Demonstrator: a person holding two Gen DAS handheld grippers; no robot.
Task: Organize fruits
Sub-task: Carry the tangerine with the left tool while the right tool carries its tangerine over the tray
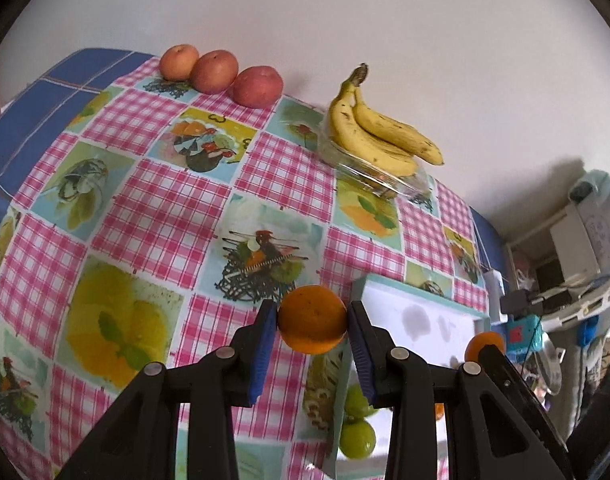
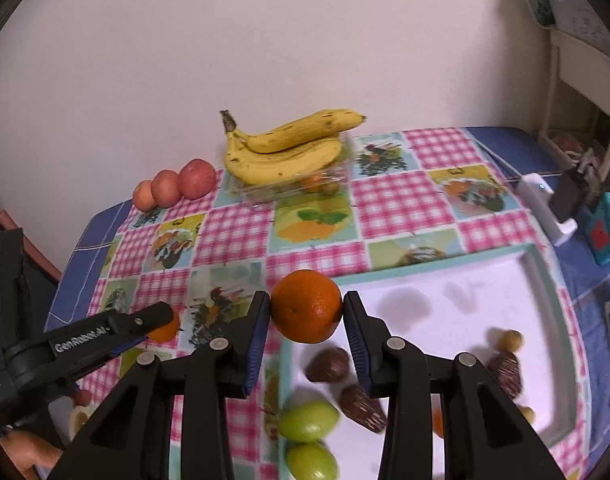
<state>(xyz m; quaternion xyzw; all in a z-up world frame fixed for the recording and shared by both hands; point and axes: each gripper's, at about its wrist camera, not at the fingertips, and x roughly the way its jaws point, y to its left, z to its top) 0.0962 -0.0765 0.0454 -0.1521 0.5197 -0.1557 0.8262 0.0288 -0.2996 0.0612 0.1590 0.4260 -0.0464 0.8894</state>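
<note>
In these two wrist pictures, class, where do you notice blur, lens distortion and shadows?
Left wrist view: the checked tablecloth bulges like a dome, fisheye distortion, with dark corners; the green fruits below are blurred. Right wrist view: the white tray shows soft grey shadows, and the green fruits and brown fruits are smeared.

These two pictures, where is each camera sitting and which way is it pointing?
Left wrist view: sits on the left gripper, looking down along its fingers over the table; an orange is clamped, and the right gripper shows at the right.
Right wrist view: sits on the right gripper, clamping another orange above the white tray; the left gripper and a hand show.
Shared: bananas, three apples, tray, checked tablecloth.
</note>
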